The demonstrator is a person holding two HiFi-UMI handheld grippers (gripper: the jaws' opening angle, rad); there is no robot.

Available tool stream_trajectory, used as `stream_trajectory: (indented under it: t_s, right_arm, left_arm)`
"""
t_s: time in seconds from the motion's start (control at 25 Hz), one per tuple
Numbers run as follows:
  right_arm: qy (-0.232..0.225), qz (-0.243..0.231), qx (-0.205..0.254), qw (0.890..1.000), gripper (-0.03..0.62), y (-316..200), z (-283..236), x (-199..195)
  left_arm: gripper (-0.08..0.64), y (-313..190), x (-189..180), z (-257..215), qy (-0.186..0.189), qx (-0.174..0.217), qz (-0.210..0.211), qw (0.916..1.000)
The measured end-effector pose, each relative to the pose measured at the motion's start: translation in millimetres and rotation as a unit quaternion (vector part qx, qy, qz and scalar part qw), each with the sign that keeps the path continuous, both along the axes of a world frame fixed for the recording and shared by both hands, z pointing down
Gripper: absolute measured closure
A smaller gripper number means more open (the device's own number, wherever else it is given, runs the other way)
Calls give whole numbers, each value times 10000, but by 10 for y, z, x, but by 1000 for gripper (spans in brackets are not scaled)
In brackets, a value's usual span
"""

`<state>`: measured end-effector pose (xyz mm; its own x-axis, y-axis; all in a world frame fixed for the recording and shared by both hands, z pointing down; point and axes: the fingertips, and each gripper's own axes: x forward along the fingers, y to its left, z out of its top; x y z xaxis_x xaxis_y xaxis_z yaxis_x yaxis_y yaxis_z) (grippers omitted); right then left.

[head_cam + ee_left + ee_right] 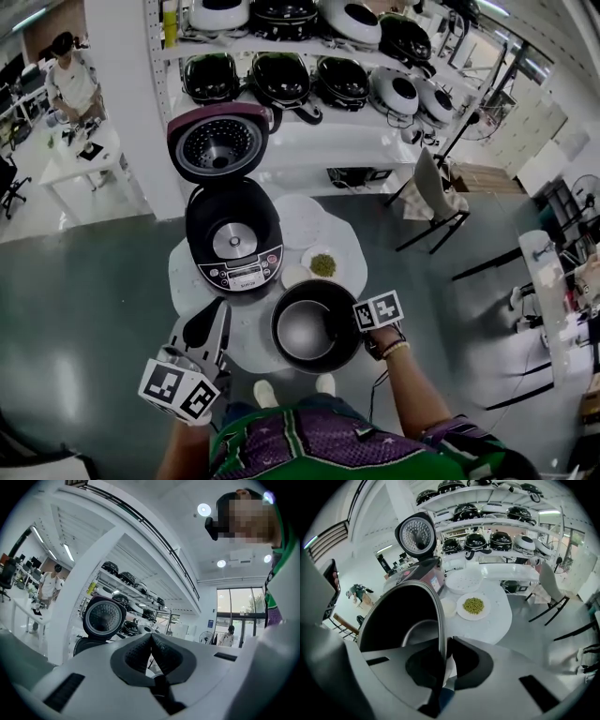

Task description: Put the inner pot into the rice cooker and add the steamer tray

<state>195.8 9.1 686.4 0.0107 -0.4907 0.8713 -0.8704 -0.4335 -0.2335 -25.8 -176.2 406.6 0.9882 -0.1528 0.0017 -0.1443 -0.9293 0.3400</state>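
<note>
Right gripper (444, 651) is clamped on dark round metal inner pot (401, 616) rim; black rice cooker (232, 239) is seen empty, white round steamer tray (300, 220) untouched.

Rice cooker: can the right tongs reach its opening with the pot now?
Probably yes: the lid stands open, the rice cooker looks empty, and the right tongs clamp the inner pot just in front.
</note>
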Motion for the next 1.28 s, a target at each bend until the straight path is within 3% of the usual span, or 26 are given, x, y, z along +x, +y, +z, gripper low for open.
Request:
stream_trajectory:
  t_s: [0.36, 0.76, 1.28]
  right_arm:
    - [206, 128, 409, 9989, 569, 139, -662, 129]
    - [363, 271, 1030, 9936, 571, -80, -1363, 192]
    - [429, -190, 1643, 9853, 571, -825, -2059, 271]
  left_arm:
    - [538, -88, 6, -312, 182, 305, 4, 9994]
    - [538, -275, -222, -543, 287, 525, -168, 9981]
    - [538, -477, -415, -580, 287, 612, -570, 9961]
